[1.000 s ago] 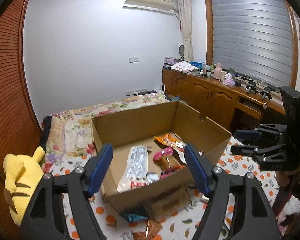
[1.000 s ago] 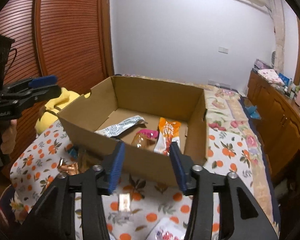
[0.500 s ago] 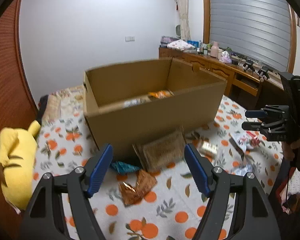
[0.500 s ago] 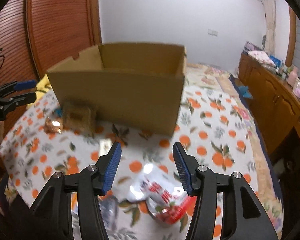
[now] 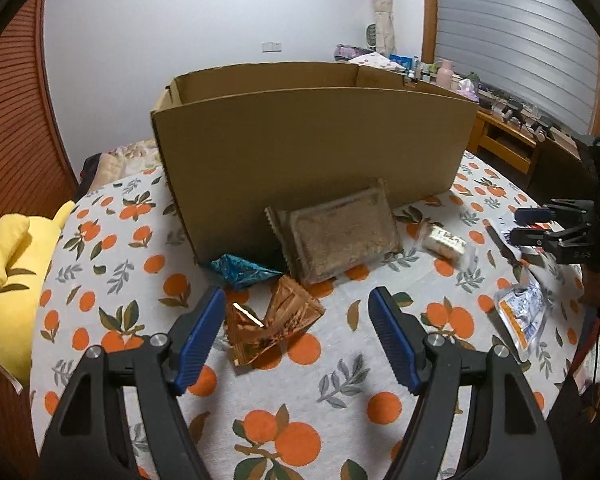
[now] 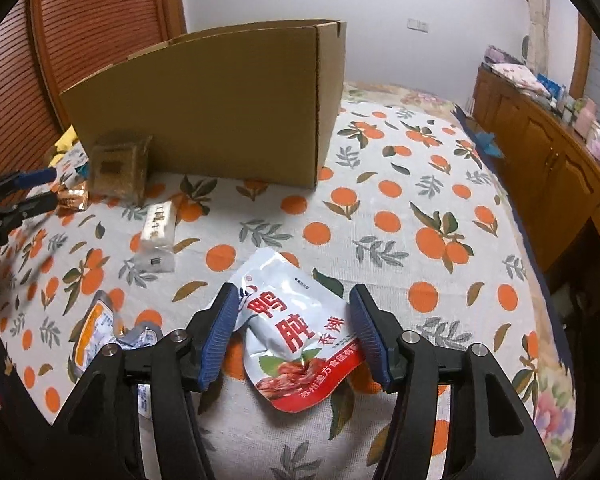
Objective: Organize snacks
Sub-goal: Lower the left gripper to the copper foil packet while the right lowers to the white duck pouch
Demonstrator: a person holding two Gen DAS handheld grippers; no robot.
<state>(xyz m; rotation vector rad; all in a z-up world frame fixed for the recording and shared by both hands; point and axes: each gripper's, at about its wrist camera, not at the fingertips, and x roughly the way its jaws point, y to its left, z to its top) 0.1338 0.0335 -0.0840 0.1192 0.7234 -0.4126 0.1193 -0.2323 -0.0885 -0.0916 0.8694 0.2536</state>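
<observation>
A cardboard box [image 5: 308, 136] stands on the orange-print cloth; it also shows in the right wrist view [image 6: 220, 100]. My left gripper [image 5: 296, 336] is open, low over a crumpled copper wrapper [image 5: 272, 320]. A teal packet [image 5: 244, 270] and a brown flat pack [image 5: 336, 236] lean by the box front. My right gripper [image 6: 294, 334] is open, its fingers on either side of a white-and-red snack pouch [image 6: 300, 336] lying on the cloth. A small white pack [image 6: 158, 222] and a clear orange-labelled packet [image 6: 96, 328] lie to the left.
A yellow plush toy [image 5: 16, 280] sits at the left edge of the bed. A wooden cabinet [image 6: 540, 152] with clutter runs along the right. A slatted wooden wardrobe [image 6: 80, 40] stands behind the box.
Both grippers have dropped from above the box down to the cloth in front of it. The right gripper now straddles the white-and-red pouch; the left is over the copper wrapper.
</observation>
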